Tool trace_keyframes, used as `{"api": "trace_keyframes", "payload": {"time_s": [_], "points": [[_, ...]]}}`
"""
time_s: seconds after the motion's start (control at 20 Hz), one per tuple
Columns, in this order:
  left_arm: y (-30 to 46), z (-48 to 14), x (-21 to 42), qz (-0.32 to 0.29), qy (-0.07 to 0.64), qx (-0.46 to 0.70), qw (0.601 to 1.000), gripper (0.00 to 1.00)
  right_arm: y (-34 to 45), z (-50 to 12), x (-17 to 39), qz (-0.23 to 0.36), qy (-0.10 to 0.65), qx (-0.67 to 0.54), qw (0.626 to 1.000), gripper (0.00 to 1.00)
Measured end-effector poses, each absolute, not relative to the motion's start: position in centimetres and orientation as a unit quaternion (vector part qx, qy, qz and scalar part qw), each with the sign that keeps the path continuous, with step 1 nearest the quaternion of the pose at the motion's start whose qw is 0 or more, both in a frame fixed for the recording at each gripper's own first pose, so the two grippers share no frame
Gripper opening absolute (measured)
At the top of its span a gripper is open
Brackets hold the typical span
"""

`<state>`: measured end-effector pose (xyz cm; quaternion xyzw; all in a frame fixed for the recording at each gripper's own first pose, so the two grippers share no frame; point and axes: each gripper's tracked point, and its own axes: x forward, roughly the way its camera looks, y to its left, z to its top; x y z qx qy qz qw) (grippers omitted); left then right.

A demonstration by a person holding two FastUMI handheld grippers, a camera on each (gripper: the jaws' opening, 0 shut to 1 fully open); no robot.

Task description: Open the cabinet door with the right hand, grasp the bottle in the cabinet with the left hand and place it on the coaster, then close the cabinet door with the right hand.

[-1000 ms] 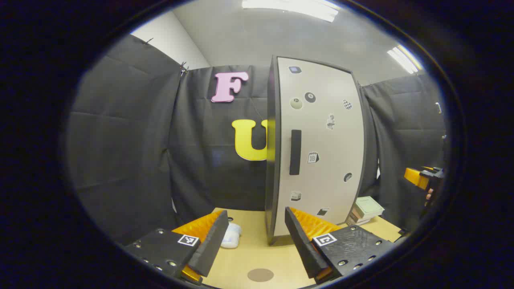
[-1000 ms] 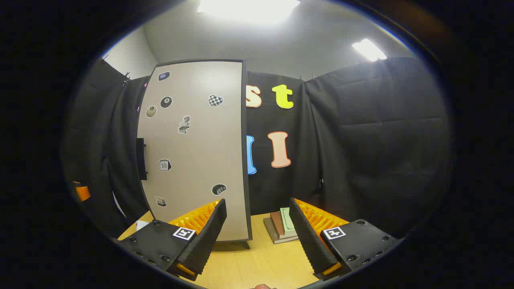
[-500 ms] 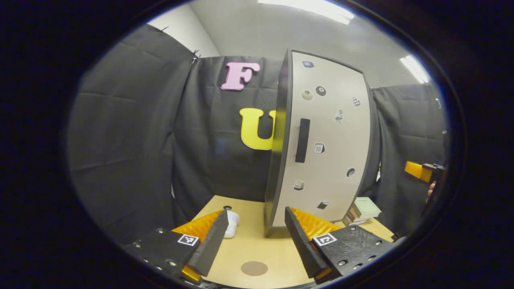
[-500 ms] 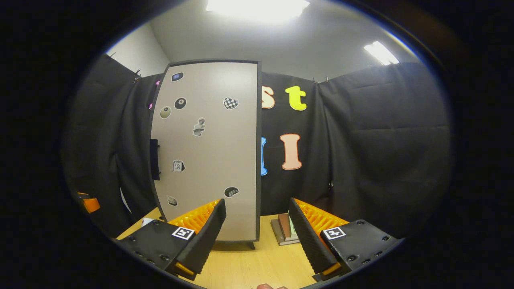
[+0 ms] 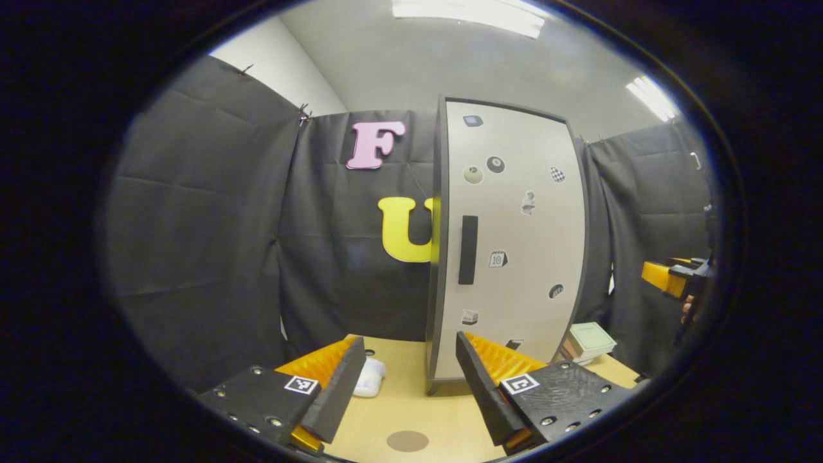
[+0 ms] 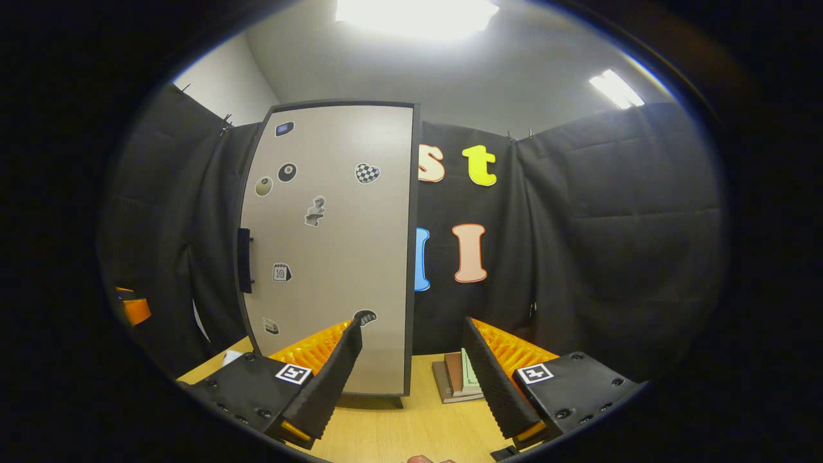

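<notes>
A tall cabinet (image 5: pixel 514 244) with a pale, sticker-dotted door and a black vertical handle (image 5: pixel 468 249) stands shut on the wooden table. In the right gripper view the same cabinet (image 6: pixel 334 257) rises at left centre, its handle (image 6: pixel 244 260) on the left edge. A round brown coaster (image 5: pixel 407 441) lies on the table between my left gripper's fingers. My left gripper (image 5: pixel 411 392) is open, short of the cabinet. My right gripper (image 6: pixel 415 379) is open too, near the cabinet's right lower corner. The right gripper (image 5: pixel 672 280) also shows at the far right of the left gripper view. The bottle is hidden.
A white crumpled packet (image 5: pixel 370 377) lies left of the cabinet's base. A small stack of books (image 6: pixel 458 376) sits right of the cabinet, seen as books (image 5: pixel 588 341) in the left gripper view. Black cloth walls close in the table on all sides.
Both views have shifted slightly; the left gripper view tilted up then back, and the right gripper drifted a little rightward. The cabinet stays shut and both grippers stay open.
</notes>
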<state>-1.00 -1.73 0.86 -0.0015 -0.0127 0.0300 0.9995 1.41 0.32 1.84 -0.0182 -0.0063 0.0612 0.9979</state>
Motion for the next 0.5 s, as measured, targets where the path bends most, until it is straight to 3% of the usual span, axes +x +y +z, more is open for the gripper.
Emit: {"api": "trace_keyframes", "payload": {"time_s": [0.05,0.1,0.3,0.5], "points": [[-1.7,0.5,-1.1,0.031,-0.010,-0.001,0.999,0.85,0.5,1.7,1.5,0.065,-0.002,-0.018,0.998,0.96],[-1.8,0.3,-1.2,0.032,-0.008,0.000,0.999,0.87,0.6,1.6,1.7,0.066,0.001,-0.019,0.998,1.00],[-0.8,-1.1,-1.2,0.036,0.006,0.008,0.999,0.89,2.5,1.8,2.5,0.081,0.013,-0.021,0.996,0.97],[0.7,-2.5,-1.2,0.038,0.014,0.001,0.999,0.86,6.2,3.2,3.9,0.107,0.018,-0.028,0.994,1.00]]}}
